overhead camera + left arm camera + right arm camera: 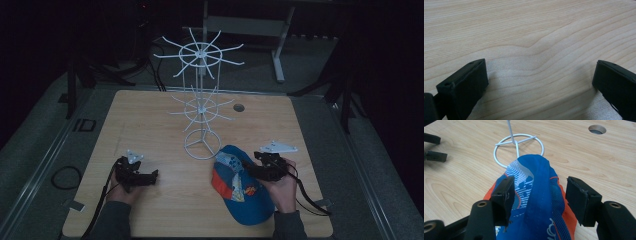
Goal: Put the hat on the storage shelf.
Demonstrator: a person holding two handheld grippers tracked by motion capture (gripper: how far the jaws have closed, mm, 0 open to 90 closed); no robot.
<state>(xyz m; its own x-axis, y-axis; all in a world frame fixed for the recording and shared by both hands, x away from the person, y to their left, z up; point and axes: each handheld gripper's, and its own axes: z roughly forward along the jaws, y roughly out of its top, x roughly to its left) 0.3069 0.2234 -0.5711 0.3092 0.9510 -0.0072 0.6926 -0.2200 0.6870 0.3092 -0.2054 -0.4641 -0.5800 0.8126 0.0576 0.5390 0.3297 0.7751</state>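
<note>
A soft, light blue cap (536,195), bunched between my right gripper (541,195)'s spread jaws beside the white wire rack (201,107)'s base, looks best pinched by its raised fold, while my left gripper (540,82) gapes empty over the table (529,30).

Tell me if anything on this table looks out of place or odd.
Only the cap: it lies rumpled on the table beside the rack's base, a fold of it standing up between the open right gripper's jaws. The rack stands upright, its hooks bare.

Black two-jaw grippers (150,176) (248,166) (grey three-cornered plates, trailing cables), dark sleeves (112,220)
</note>
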